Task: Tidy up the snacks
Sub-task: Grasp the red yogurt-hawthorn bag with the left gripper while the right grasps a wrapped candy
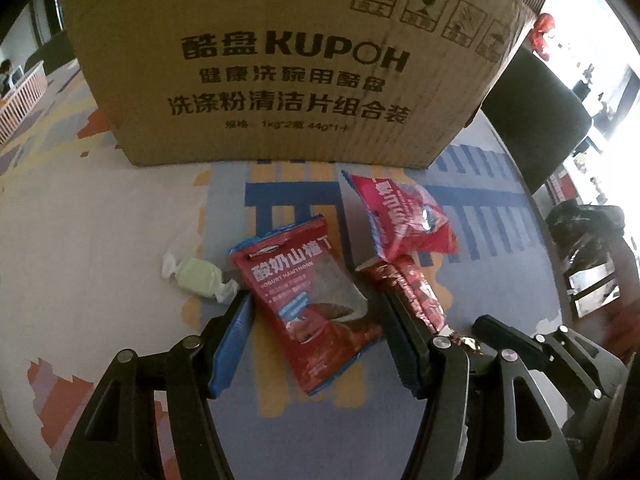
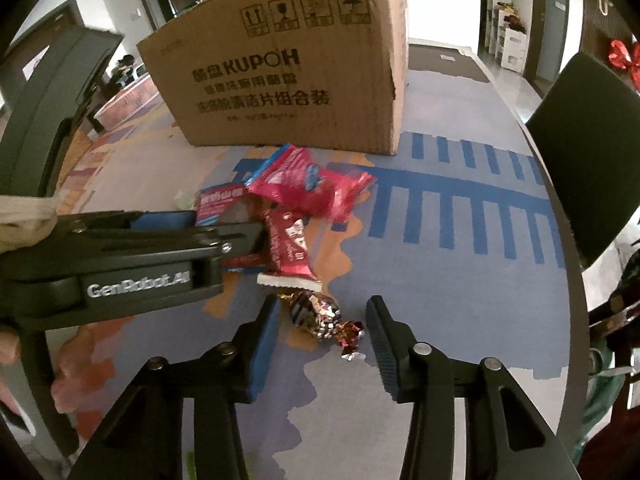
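Foil-wrapped candy (image 2: 320,316) lay on the counter (image 2: 440,292) between the wide-spread jaws of the right gripper (image 2: 322,320), untouched. Beside it, the left gripper (image 1: 312,308) had its jaws wide around the red yogurt hawthorn packet (image 1: 304,300), with a dark red bar wrapper (image 1: 416,292) against its right finger and a pale green candy (image 1: 196,278) just left. Behind stood a pink snack bag (image 1: 404,216) and the KUPOH cardboard box (image 1: 288,60).
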A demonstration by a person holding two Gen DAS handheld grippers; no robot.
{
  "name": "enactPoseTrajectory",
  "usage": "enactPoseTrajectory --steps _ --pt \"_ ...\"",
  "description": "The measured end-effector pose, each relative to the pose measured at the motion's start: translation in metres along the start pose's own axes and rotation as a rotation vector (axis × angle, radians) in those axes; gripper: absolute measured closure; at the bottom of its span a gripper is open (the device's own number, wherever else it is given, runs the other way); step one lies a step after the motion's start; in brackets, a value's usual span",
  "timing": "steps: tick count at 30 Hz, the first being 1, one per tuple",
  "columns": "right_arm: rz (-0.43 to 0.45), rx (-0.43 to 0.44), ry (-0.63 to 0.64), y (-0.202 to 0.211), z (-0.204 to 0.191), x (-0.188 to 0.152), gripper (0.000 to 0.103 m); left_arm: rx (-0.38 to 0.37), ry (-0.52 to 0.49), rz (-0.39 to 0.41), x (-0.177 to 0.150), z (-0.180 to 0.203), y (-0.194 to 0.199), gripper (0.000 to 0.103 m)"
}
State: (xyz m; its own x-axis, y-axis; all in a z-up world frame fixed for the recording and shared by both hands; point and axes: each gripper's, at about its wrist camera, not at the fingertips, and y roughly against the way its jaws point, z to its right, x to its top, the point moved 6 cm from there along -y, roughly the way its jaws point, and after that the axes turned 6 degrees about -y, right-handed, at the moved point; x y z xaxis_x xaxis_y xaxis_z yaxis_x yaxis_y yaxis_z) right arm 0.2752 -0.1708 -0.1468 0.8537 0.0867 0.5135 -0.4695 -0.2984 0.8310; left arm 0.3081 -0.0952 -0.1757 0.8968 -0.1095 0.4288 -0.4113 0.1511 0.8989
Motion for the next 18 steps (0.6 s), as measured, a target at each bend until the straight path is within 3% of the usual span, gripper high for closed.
enactPoseTrajectory --steps 4,9,18 --pt "0.009 -0.002 0.013 -0.001 -0.001 0.001 0.063 0.025 -0.020 0.005 0.000 0.005 -0.002 0.041" --pt "0.013 0.003 0.017 -0.001 -0.003 0.001 0.066 0.033 -0.033 0.003 -0.006 0.003 0.000 0.053" --pt "0.016 0.007 0.029 -0.005 -0.006 0.004 0.067 0.021 -0.073 0.008 -0.004 -0.001 0.001 0.053"
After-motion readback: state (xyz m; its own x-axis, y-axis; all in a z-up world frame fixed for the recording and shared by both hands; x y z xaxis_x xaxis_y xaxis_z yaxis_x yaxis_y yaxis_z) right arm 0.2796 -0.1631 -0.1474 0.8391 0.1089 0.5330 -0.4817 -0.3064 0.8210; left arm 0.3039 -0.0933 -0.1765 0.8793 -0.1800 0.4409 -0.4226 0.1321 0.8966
